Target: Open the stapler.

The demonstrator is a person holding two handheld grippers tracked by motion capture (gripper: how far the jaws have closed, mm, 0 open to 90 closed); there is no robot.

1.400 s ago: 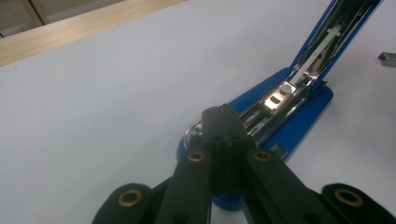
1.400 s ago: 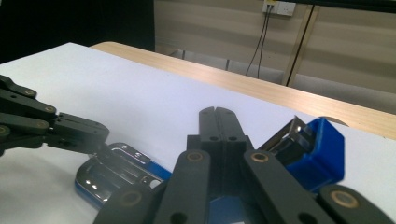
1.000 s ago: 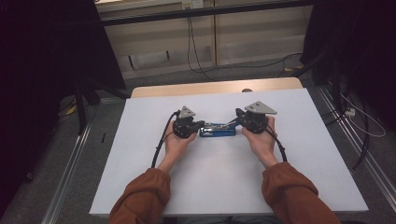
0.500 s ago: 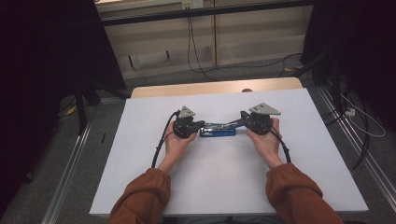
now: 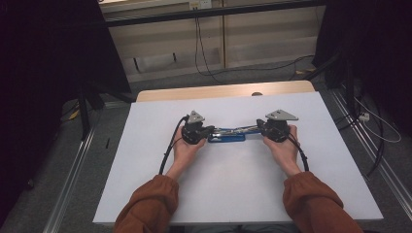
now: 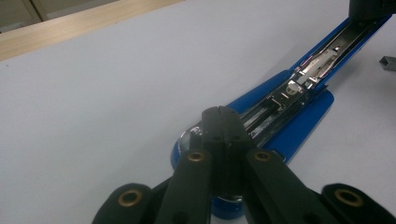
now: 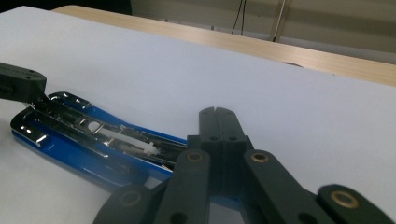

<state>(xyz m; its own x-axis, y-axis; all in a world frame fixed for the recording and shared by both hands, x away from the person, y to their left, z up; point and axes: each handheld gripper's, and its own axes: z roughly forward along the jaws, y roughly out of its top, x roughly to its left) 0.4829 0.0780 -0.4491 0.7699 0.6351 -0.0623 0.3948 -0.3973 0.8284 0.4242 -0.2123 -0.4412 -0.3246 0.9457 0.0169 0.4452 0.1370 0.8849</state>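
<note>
Glossy blue stapler with chrome channel, opened flat between your left gripper and right gripper, jaws together

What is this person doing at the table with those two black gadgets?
A person holds a two-jawed tool in each hand and is working on a blue stapler that lies opened out flat on the white table. The left tool presses on one end and the right tool on the other, both with jaws closed together. The stapler's metal staple channel lies exposed, and a small strip of staples sits on the table beside it.
</note>
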